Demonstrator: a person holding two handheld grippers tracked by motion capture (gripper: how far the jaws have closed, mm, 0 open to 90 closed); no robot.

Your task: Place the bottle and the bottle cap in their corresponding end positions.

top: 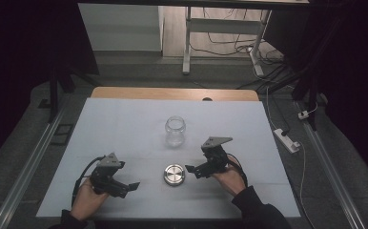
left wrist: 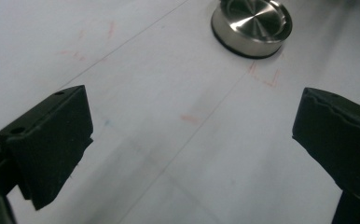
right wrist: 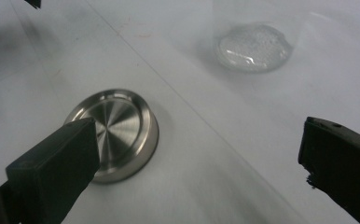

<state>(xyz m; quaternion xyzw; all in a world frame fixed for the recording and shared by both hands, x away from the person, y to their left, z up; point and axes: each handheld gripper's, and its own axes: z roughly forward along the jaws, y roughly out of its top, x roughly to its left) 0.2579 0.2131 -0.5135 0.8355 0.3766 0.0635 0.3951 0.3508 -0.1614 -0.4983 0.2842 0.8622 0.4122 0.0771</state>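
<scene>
A clear glass jar point(top: 175, 130) stands upright and uncapped near the middle of the white table point(top: 125, 124); its base shows in the right gripper view as the jar point(right wrist: 252, 46). A round metal lid point(top: 174, 174) lies flat in front of it, between both grippers, and appears as the lid point(left wrist: 252, 24) and the lid point(right wrist: 115, 130). My left gripper point(top: 129, 188) rests low at the lid's left, open and holding nothing. My right gripper point(top: 194, 171) sits just right of the lid, open, its jaws apart from it.
The table's wooden far edge point(top: 172, 93) borders a dark floor with a white desk frame point(top: 220, 33) and cables. A power strip point(top: 287, 140) lies off the right side. Faint red marks point(left wrist: 266, 77) are on the white surface near the lid.
</scene>
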